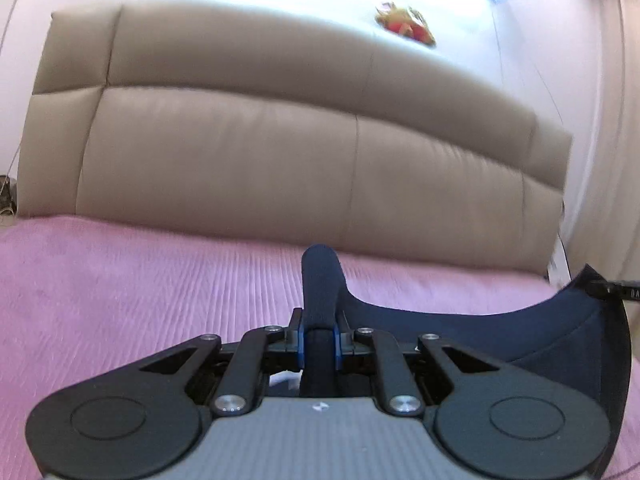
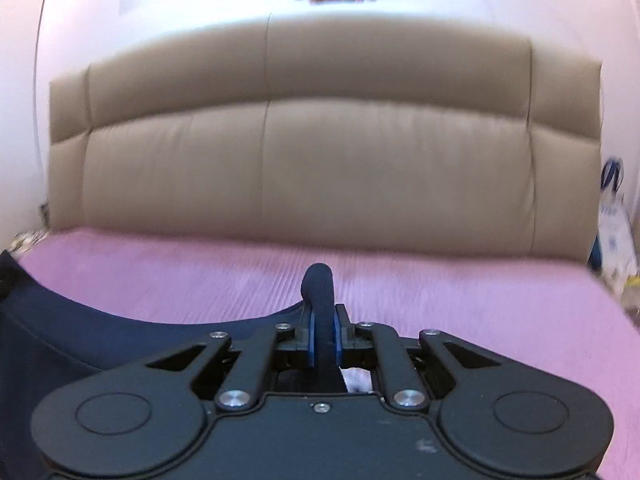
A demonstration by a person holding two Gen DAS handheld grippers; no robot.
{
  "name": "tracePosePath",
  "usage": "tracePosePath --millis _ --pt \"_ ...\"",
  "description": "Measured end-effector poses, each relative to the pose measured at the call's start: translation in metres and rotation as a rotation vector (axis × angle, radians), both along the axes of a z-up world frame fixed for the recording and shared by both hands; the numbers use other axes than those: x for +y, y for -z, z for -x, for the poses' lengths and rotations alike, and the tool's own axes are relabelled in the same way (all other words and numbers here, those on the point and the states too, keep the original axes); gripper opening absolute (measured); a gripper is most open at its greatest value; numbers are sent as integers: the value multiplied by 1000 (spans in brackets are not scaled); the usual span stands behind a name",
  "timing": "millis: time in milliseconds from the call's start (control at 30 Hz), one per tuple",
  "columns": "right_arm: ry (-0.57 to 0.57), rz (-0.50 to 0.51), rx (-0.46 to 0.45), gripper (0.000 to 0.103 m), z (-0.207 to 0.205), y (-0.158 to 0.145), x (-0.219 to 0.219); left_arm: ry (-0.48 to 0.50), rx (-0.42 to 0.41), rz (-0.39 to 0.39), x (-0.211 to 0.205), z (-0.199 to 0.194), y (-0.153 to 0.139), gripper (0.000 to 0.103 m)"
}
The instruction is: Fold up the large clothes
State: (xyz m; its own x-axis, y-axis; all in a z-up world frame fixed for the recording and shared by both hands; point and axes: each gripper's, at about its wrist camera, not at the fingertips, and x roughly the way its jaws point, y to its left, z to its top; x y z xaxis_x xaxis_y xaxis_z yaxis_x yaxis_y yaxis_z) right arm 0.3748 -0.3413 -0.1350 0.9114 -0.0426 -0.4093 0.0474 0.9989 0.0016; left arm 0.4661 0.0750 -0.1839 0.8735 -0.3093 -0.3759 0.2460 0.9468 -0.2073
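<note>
Navy fabric is pinched in both tools right now, so this looks like the lift-and-carry part of a fold. The left gripper [image 1: 319,338] has its jaws clenched on a rolled bit of the dark garment [image 1: 500,332], which pokes up past the blue pads at the centre of the frame and sags away toward the lower right, where the other tool's tip shows at the edge. Same story in the right wrist view: the right gripper [image 2: 323,338] is clamped on a bunched edge of the garment [image 2: 100,340], and the cloth droops off to the lower left. The edge between the two grips hangs in a curve over the pink bed cover [image 1: 140,280], with the beige padded headboard [image 2: 300,152] filling the frame behind.

My guess for what comes next: keep both grips tight, carry the edge evenly across, and lay it flat without letting the middle bunch.
</note>
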Motion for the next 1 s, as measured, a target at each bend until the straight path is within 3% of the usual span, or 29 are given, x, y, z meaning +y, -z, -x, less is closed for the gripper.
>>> tracePosePath --millis 67,167,267,333,367,400,433,533,600,633,667,733,800,867,1000 --pt "59 0 27 11 -34 21 -2 -31 17 -16 -9 -36 12 14" --pt "129 -4 166 11 -87 81 -3 -95 112 -136 -31 -90 67 14" --pt "160 49 322 13 -111 137 7 -118 250 -239 -51 -113 125 15" --pt "154 99 376 14 -115 159 16 -125 252 -286 -57 -110 143 17" --pt "151 136 367 20 -115 158 21 -131 245 -301 -59 -109 142 20" --pt "149 152 374 34 -115 153 22 -136 245 -313 -59 -108 138 25" --pt "146 132 380 42 -114 144 20 -141 239 -324 -57 -107 131 27" --pt "109 26 323 49 -89 96 14 -179 177 -324 -47 -87 97 28" --pt "38 -20 287 66 -57 64 22 -171 134 -278 -34 -66 68 28" --pt "-4 -58 280 67 -39 52 31 -149 125 -247 -30 -50 55 28" --pt "-49 -99 292 67 -24 46 40 -123 130 -208 -28 -35 45 26" --pt "-109 -147 343 53 2 47 63 -68 179 -97 -27 -6 41 25" --pt "-148 -165 406 6 22 65 92 -21 272 9 -31 15 55 14" --pt "-161 -142 459 5 30 93 114 0 361 46 -41 32 82 9" --pt "-117 -150 542 1 24 152 122 -87 476 43 -44 41 139 3"
